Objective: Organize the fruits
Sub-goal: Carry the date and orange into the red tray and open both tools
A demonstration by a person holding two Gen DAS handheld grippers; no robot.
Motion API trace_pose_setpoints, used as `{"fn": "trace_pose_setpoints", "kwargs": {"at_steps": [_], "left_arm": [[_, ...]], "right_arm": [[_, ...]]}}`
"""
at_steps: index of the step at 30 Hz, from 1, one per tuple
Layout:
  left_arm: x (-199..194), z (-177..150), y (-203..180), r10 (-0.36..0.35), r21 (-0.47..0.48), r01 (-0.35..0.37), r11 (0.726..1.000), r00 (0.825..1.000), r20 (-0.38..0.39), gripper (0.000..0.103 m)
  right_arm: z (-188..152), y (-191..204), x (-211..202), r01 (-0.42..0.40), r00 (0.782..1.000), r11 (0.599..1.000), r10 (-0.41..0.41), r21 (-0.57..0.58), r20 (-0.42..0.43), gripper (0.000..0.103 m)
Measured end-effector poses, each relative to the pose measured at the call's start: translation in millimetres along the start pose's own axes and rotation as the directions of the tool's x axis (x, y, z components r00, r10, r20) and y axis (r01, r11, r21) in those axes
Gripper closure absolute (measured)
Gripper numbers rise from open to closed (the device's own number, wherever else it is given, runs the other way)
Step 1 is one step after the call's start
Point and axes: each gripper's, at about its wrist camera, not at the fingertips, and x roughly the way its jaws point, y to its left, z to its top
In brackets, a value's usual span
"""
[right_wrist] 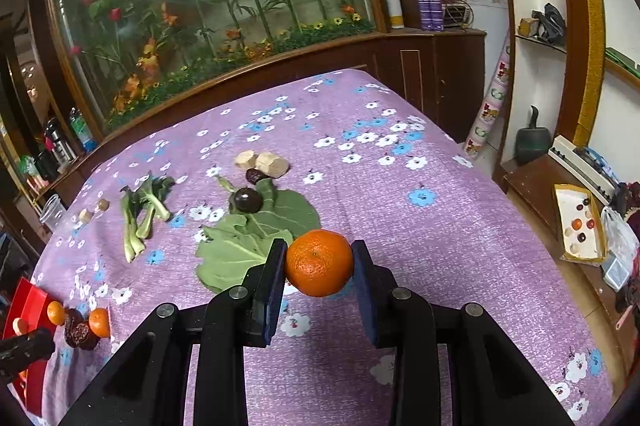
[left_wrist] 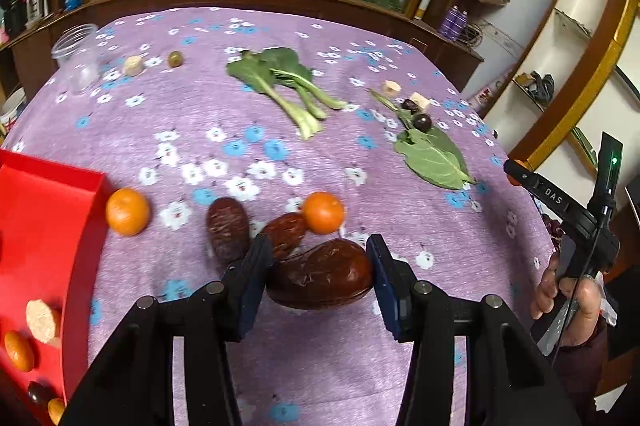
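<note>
My left gripper (left_wrist: 318, 278) is shut on a large dark red date (left_wrist: 320, 280), held just above the purple flowered tablecloth (left_wrist: 240, 106). Beyond it lie two more dates (left_wrist: 228, 228) (left_wrist: 286, 232) and two oranges (left_wrist: 127, 211) (left_wrist: 323, 212). A red tray (left_wrist: 44, 226) at the left holds a cork-like piece (left_wrist: 42, 320), small oranges and a dark fruit. My right gripper (right_wrist: 319, 266) is shut on an orange (right_wrist: 319, 263), held above the cloth near a big green leaf (right_wrist: 248, 238).
Bok choy (left_wrist: 288, 82), a dark plum (left_wrist: 422, 122) and pale cut pieces (left_wrist: 420, 101) lie mid-table. A clear plastic jar (left_wrist: 78, 56) and a green olive-like fruit (left_wrist: 175, 58) sit far left. A yellow box of fruits (right_wrist: 580, 222) lies on the floor to the right.
</note>
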Motion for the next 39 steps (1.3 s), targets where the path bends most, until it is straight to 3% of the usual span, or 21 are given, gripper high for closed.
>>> {"fn": "trace_pose_setpoints", "kwargs": {"at_steps": [11, 18, 27, 35, 39], "left_arm": [[-5, -7, 15, -0.009, -0.032, 0.009, 0.999, 1.0, 0.013, 0.055], [-49, -24, 46, 0.009, -0.08, -0.001, 0.997, 0.995, 0.097, 0.055], [-141, -67, 117, 0.107, -0.22, -0.052, 0.974, 0.964, 0.244, 0.055], [-188, -98, 172, 0.188, -0.314, -0.092, 0.945, 0.938, 0.292, 0.055], [-194, -109, 194, 0.203, -0.351, -0.092, 0.932, 0.934, 0.293, 0.055]], "right_arm": [[-6, 4, 8, 0.021, 1.0, 0.999, -0.022, -0.039, -0.011, 0.069], [-7, -5, 7, 0.069, 0.997, 0.997, -0.069, -0.03, 0.02, 0.069], [-9, -3, 5, 0.127, 0.991, 0.99, -0.124, -0.064, 0.057, 0.069], [-10, -4, 3, 0.204, 0.978, 0.977, -0.202, -0.055, 0.051, 0.069], [-9, 28, -15, 0.147, 0.989, 0.983, -0.142, -0.11, 0.047, 0.069]]}}
